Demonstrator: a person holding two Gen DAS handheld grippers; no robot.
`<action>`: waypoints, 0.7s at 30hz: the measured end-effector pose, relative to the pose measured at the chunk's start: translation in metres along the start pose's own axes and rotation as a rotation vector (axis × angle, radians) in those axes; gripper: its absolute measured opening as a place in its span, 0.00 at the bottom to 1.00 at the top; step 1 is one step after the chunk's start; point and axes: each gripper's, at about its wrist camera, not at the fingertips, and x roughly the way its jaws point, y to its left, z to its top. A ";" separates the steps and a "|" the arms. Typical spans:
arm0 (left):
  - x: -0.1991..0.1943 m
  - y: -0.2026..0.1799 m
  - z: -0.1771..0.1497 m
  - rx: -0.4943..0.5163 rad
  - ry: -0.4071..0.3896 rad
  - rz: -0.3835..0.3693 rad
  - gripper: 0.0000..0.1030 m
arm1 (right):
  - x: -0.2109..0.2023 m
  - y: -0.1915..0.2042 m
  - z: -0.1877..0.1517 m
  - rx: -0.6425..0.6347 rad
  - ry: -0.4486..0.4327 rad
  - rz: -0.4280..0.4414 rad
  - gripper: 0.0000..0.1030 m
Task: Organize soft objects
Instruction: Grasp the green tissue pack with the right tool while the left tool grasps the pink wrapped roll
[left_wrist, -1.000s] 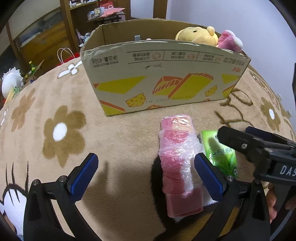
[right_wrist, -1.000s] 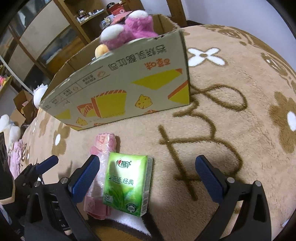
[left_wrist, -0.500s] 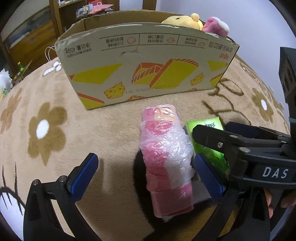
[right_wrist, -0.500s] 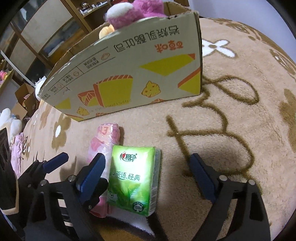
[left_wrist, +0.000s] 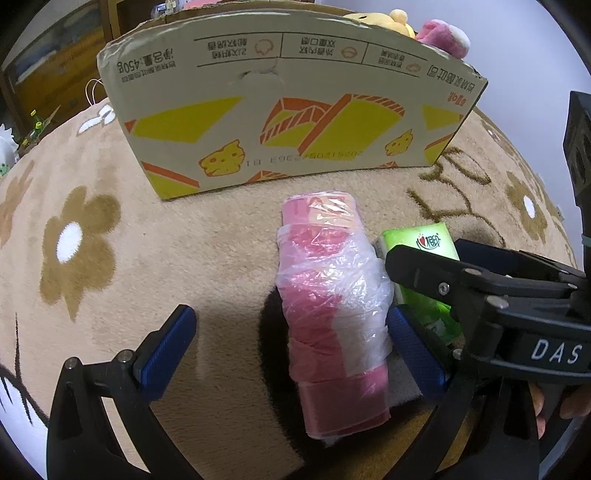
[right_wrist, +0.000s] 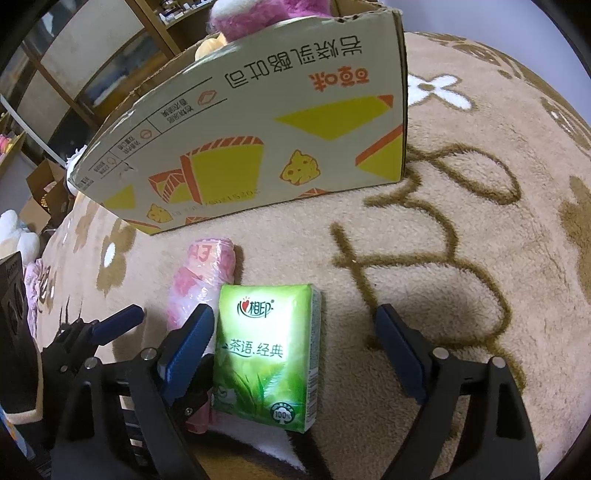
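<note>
A pink roll wrapped in clear plastic (left_wrist: 332, 306) lies on the tan flowered blanket (left_wrist: 110, 240). It sits between the jaws of my open left gripper (left_wrist: 291, 350), close beside the right pad, with a wide gap to the left pad. Right beside it lies a green tissue pack (right_wrist: 266, 350). My right gripper (right_wrist: 293, 347) straddles that pack and its jaws are closing. The left pad is at the pack's edge and the right pad is still apart from it. The pink roll (right_wrist: 199, 280) shows just left of the pack.
An open cardboard box (left_wrist: 288, 129) stands upright just beyond both objects, with a yellow plush (left_wrist: 388, 18) and a pink plush (left_wrist: 443, 35) inside. Wooden shelves (right_wrist: 92, 66) stand behind. A person's fingers (left_wrist: 554, 406) hold the right gripper.
Both cameras have moved in closer to the roll and the pack. The right gripper's jaws have narrowed around the green pack. The left gripper's jaws stay wide.
</note>
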 end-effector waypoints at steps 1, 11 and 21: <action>0.003 -0.002 0.001 0.001 0.002 0.002 0.99 | 0.000 0.000 0.000 -0.001 0.001 -0.002 0.88; 0.007 -0.002 0.000 0.004 0.003 0.018 0.99 | 0.001 0.012 0.002 -0.050 0.019 -0.029 0.63; 0.008 -0.003 -0.001 0.004 -0.011 0.034 0.93 | -0.007 0.012 0.003 -0.052 -0.029 -0.055 0.53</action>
